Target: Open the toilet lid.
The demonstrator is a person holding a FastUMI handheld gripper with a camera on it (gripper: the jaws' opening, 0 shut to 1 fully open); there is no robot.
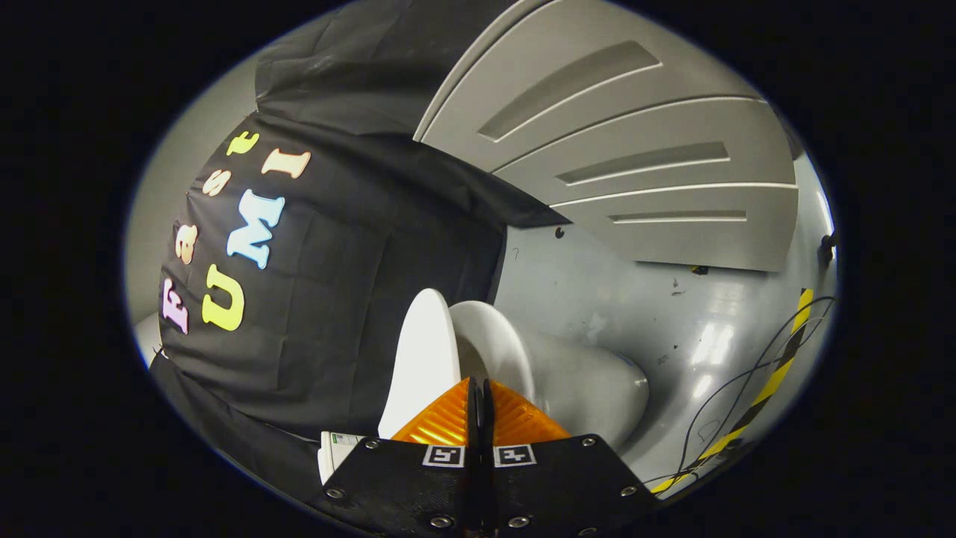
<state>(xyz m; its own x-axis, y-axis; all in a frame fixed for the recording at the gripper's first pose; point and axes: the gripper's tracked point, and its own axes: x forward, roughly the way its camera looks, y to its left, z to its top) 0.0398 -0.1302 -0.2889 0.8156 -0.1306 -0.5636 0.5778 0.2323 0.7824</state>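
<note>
Your gripper [479,388] has its two orange ribbed fingers pressed together on nothing. Just beyond their tips stands the smooth white plastic toilet lid [422,362], raised off the white ceramic toilet bowl [556,373] beside it.

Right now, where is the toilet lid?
In the gripper view, the toilet lid stands raised just ahead of the shut tool, slightly to its left, between the black cloth wall and the toilet bowl.
</note>
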